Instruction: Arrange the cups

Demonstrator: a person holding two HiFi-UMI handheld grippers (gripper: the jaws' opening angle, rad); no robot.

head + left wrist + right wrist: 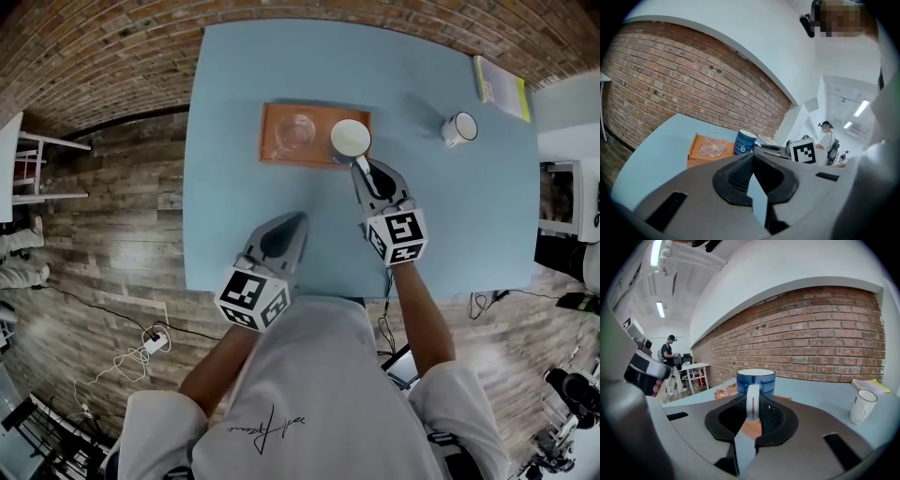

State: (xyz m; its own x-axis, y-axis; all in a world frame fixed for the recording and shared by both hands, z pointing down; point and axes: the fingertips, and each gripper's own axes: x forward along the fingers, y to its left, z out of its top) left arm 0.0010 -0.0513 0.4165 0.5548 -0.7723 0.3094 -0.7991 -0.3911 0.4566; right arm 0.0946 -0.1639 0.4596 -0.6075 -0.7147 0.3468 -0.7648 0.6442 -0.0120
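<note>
A blue mug (pixel 350 138) with a white inside stands at the right end of an orange tray (pixel 270 148). My right gripper (pixel 362 165) is shut on its white handle (pixel 752 401), and the mug (pixel 755 378) rises just beyond the jaws. I cannot tell whether it rests on the tray or hangs just above it. A clear glass cup (pixel 297 131) sits on the tray's left half. A white mug (pixel 459 128) stands apart at the far right of the blue table (pixel 234 187). My left gripper (pixel 298 218) is shut and empty near the table's front edge, and the glass cup (pixel 712 146) and blue mug (pixel 744 141) lie ahead of it.
A yellow-green booklet (pixel 500 87) lies at the table's far right corner, behind the white mug (pixel 862 405). A brick wall runs along the far side. A person (pixel 670 362) stands by a white desk in the background.
</note>
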